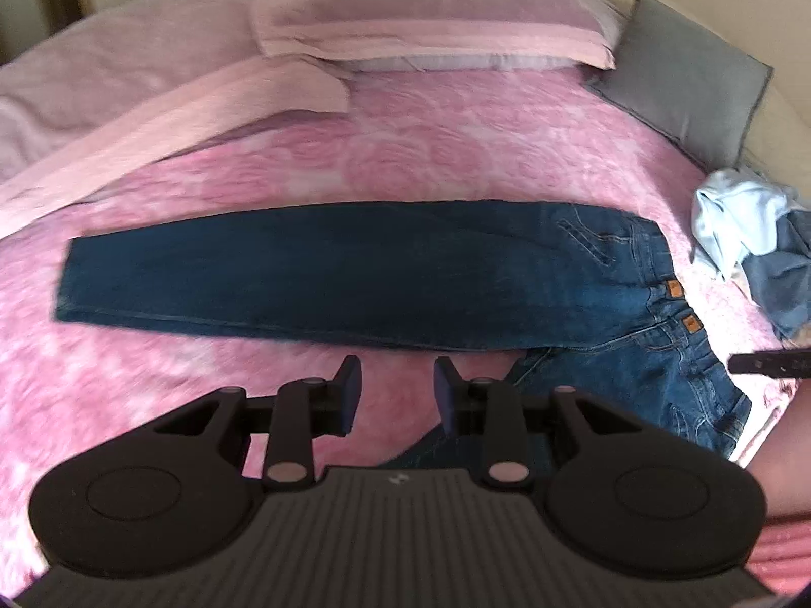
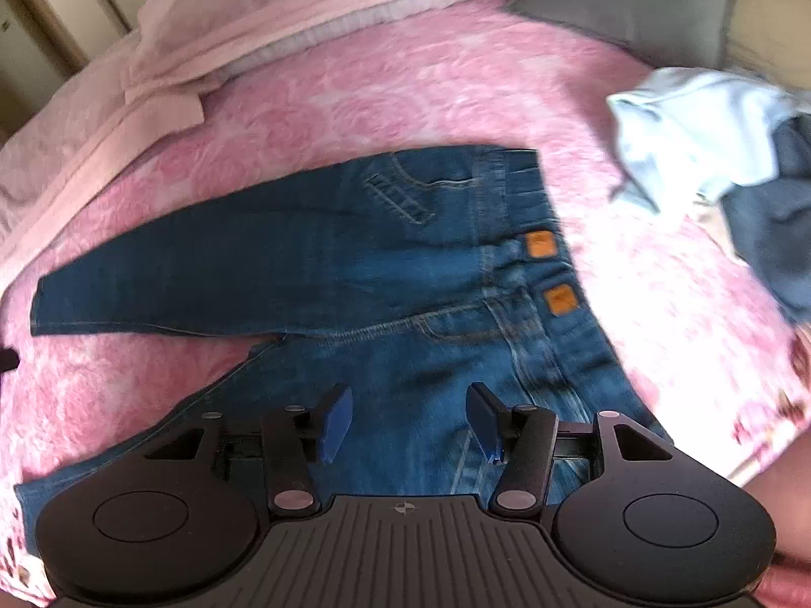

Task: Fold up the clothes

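Observation:
A pair of dark blue jeans (image 1: 329, 273) lies flat on the pink bedspread (image 1: 405, 152), one leg stretched out to the left, the waistband with two orange patches at the right. The other leg runs toward me under the grippers. My left gripper (image 1: 398, 390) is open and empty, hovering just in front of the stretched leg. In the right wrist view the jeans (image 2: 304, 263) fill the middle. My right gripper (image 2: 408, 420) is open and empty above the seat of the jeans. Its dark tip (image 1: 765, 362) shows at the right edge of the left wrist view.
A pink pillow (image 1: 420, 10) and a grey cushion (image 1: 684, 76) lie at the head of the bed. A folded pink blanket (image 1: 152, 137) lies at the left. A heap of light blue and grey-blue clothes (image 2: 720, 152) sits right of the jeans.

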Tool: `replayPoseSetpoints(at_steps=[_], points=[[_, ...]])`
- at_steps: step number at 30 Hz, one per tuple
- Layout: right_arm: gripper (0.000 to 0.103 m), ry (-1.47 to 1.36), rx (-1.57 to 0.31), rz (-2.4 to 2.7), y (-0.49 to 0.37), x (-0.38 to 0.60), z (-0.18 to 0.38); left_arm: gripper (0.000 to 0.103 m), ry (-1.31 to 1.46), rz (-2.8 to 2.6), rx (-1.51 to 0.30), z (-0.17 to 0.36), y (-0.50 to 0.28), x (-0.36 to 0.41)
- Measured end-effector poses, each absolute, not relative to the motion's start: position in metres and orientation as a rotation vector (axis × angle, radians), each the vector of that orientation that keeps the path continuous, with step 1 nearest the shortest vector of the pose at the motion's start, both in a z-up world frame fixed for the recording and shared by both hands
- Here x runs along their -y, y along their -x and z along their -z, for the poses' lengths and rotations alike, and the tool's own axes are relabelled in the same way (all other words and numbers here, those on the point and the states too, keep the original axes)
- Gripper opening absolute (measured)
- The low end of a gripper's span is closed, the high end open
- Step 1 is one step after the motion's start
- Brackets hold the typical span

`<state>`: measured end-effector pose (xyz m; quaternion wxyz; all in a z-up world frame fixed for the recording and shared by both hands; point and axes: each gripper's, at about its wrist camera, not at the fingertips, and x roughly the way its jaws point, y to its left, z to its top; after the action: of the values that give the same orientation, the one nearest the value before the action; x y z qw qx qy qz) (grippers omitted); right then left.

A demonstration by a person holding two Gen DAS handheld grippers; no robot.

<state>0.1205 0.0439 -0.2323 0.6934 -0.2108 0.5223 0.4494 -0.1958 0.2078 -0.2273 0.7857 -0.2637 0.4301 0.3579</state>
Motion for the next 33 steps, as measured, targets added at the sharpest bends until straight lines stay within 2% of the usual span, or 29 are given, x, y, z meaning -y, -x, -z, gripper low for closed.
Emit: replayPoseSetpoints(at_steps=[14, 25, 28, 30, 33], points=[[0.054, 0.701, -1.000, -1.196, -0.205, -0.187, 0.344, 0.027, 0.456, -0.594, -0.976, 0.359, 0.108, -0.329], [0.054, 0.955, -0.819, -1.442, -0.265, -0.265, 0.379, 0.027, 0.240, -0.485, -1.018, 0.397, 0.064, -0.409], [0.054, 1.004, -0.848, -1.500, -0.276, -0.275, 0.389, 0.030, 0.186, -0.453, -1.040, 0.405, 0.062, -0.421], [0.054, 1.022, -0.881, -1.535, -0.283, -0.279, 0.395, 0.039, 0.150, -0.422, -1.056, 0.411, 0.062, -0.428], [0.054, 1.020, -0.933, -1.553, -0.288, -0.282, 0.402, 0.042, 0.128, -0.367, -1.103, 0.424, 0.062, -0.437]])
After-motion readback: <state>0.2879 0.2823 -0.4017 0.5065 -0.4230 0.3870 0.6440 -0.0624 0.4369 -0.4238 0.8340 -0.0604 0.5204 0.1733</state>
